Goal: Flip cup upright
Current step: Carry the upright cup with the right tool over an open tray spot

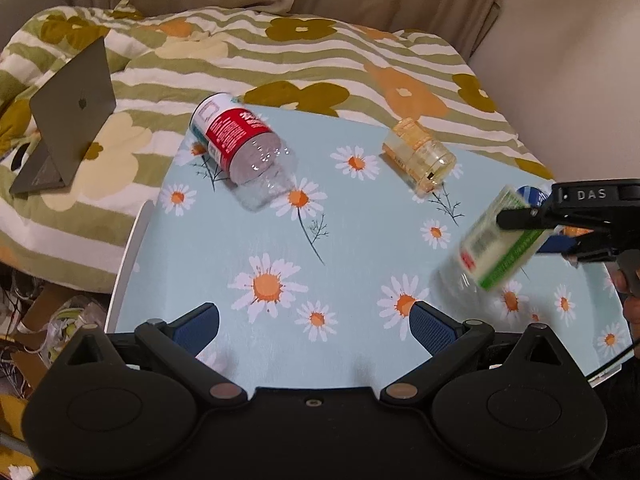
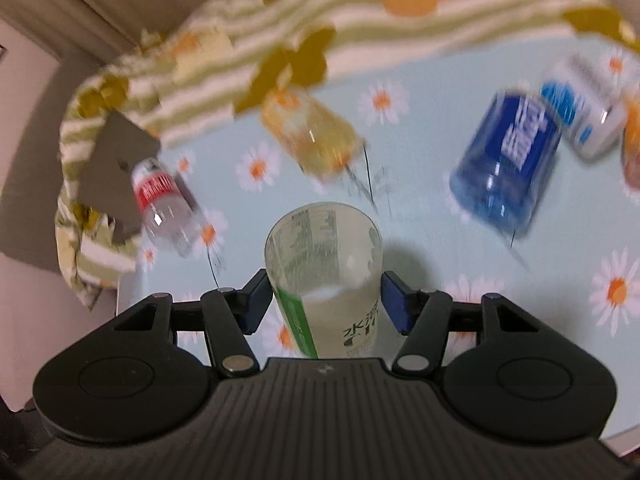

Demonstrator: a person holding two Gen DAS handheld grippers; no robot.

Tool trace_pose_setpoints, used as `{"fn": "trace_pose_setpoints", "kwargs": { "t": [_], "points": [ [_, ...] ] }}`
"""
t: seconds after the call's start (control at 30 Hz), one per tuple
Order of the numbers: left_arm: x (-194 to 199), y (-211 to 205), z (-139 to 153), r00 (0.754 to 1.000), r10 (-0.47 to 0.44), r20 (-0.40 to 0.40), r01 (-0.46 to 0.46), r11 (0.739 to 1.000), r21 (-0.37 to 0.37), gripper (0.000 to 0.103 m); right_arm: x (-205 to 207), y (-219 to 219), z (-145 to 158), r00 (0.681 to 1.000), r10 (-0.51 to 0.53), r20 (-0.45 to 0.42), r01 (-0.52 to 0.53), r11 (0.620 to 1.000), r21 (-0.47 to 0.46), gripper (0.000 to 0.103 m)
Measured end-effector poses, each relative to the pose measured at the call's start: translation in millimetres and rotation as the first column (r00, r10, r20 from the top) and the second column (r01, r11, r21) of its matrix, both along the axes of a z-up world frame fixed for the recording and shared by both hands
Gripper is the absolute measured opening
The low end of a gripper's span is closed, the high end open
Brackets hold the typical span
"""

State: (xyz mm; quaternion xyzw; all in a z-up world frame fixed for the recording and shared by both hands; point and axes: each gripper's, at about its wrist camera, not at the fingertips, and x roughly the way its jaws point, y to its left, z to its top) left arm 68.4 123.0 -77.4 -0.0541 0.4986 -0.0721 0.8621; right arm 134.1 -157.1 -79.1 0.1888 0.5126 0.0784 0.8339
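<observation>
Above table (image 1: 360, 232) | right tool (image 2: 325, 298) clamped on green-label cup (image 2: 324, 280), tilted | left tool (image 1: 316, 322) wide apart, empty

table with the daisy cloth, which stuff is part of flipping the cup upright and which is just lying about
Part of the job:
- green-label cup, tilted, off the table
- right gripper, shut on it
- left gripper, open, holding nothing

Just lying about:
- red-label cup, on its side
- yellow cup, on its side
- blue cup
- white-and-blue cup
- laptop on the quilt

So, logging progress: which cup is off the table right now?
The green-labelled cup, clamped in the right hand-held gripper; the red-labelled and yellow cups lie on the table.
</observation>
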Motion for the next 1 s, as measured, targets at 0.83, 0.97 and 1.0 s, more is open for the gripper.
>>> {"fn": "trace_pose_setpoints", "kwargs": {
  "t": [0.83, 0.97, 1.0],
  "points": [
    [-19.6, -13.9, 8.6, 0.996, -0.061, 0.061, 0.057, 0.996, 0.065, 0.103, -79.8, 30.1, -29.0, 0.961, 0.081, 0.265, 0.005, 0.95, -0.311, 0.075],
    [-22.2, -14.4, 9.1, 0.997, -0.054, 0.058, 0.051, 0.997, 0.059, 0.103, -77.8, 31.9, -28.9, 0.96, 0.097, 0.262, -0.008, 0.947, -0.322, 0.075],
    [-22.5, -14.7, 9.0, 0.997, -0.054, 0.058, 0.05, 0.997, 0.06, 0.103, -77.4, 32.0, -28.8, 0.96, 0.101, 0.262, -0.012, 0.946, -0.324, 0.075]
  ]
}}
